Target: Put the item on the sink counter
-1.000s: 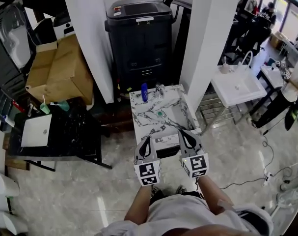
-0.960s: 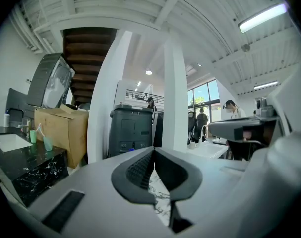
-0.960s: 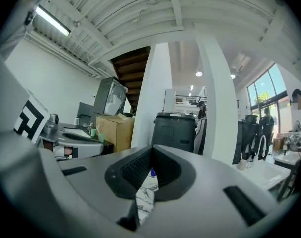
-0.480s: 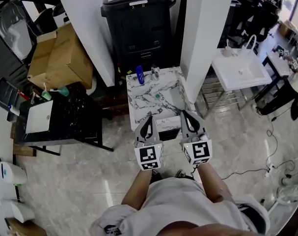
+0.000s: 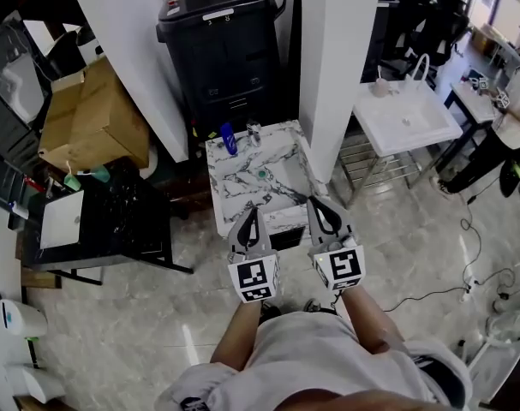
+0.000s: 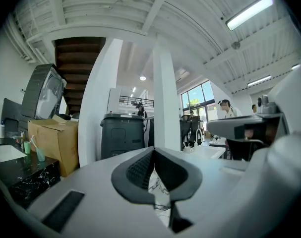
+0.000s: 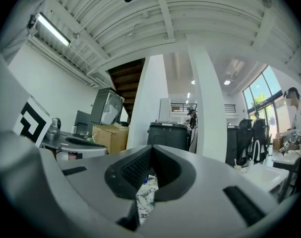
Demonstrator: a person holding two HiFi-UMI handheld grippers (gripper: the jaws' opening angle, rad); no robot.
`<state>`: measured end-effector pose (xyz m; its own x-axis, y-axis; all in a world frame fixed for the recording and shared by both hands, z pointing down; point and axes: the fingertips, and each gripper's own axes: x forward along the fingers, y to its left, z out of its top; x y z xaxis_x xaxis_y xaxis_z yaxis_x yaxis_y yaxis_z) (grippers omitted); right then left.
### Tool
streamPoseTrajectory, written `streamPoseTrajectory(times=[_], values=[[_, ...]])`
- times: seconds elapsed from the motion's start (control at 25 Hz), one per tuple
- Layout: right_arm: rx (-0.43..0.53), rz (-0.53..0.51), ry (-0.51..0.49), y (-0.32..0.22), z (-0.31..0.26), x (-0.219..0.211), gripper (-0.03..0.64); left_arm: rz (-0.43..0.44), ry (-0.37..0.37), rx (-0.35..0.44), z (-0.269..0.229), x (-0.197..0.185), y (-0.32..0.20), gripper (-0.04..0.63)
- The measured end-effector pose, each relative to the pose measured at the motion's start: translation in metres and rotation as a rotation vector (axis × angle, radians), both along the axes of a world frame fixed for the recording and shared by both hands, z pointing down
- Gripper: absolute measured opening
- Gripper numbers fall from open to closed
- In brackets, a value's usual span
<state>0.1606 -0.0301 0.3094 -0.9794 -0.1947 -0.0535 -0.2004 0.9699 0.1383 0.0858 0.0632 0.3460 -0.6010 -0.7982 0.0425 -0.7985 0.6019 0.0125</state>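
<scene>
Both claws are pressed together and hold nothing. The left claw [image 5: 252, 212] and the right claw [image 5: 314, 202] hang side by side over the near edge of the white marble sink tabletop with dark veins [image 5: 242, 187]. A small blue bottle [image 5: 229, 138] stands at the far edge of that tabletop, just beside a little clear thing [image 5: 254, 129]. A big black plastic bin [image 5: 217, 41] stands behind the tabletop, and a brown cardboard box [image 5: 92, 118] sits to its left
</scene>
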Motion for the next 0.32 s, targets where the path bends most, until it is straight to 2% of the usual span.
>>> streamPoseTrajectory(times=[0.32], values=[[0.003, -0.004, -0.001, -0.0068, -0.0019, 0.0066, 0.005, 0.0, -0.001, -0.011, 0.0028, 0.0093, -0.0034, 0.011]])
